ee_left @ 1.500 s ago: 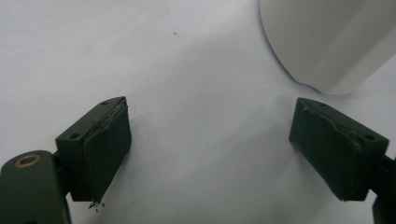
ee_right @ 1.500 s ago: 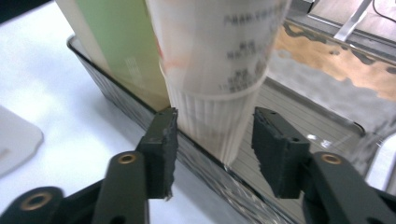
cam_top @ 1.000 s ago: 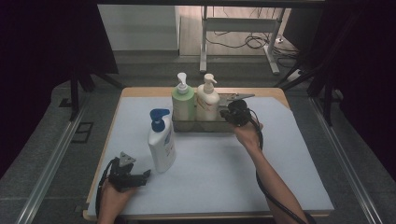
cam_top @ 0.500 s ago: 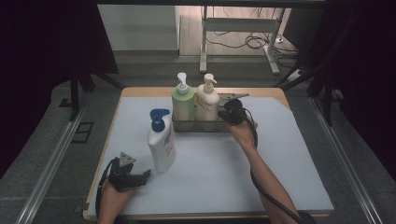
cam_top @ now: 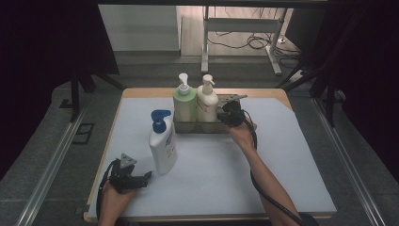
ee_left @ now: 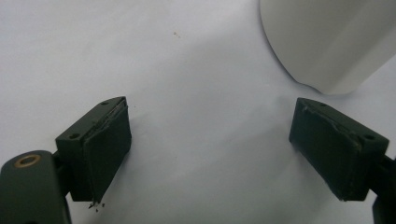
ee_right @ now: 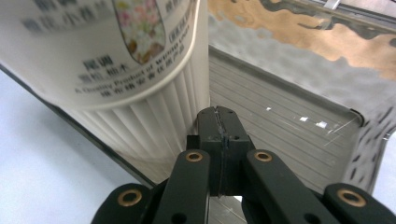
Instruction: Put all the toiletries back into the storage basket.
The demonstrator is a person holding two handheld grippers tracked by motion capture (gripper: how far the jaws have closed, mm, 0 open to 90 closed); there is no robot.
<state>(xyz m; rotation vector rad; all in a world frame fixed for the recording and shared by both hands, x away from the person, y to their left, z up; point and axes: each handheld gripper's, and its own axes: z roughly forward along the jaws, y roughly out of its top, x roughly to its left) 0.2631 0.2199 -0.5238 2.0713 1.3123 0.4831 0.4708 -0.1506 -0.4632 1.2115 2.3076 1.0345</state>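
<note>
Right claw, jaws pressed together, sat inside the metal tray beside the cream bottle; left claw rested open on the white bench.

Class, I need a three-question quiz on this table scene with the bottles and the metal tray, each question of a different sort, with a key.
1. How many bottles stand in the metal tray?
2. True or false: the right tool has its jaws wide apart.
3. Which bottle stands outside the tray: A the green bottle, B the cream bottle, C the blue-capped bottle?

Key: 1. Two. 2. False, they are shut, with nothing between them, beside the cream bottle. 3. C.
</note>
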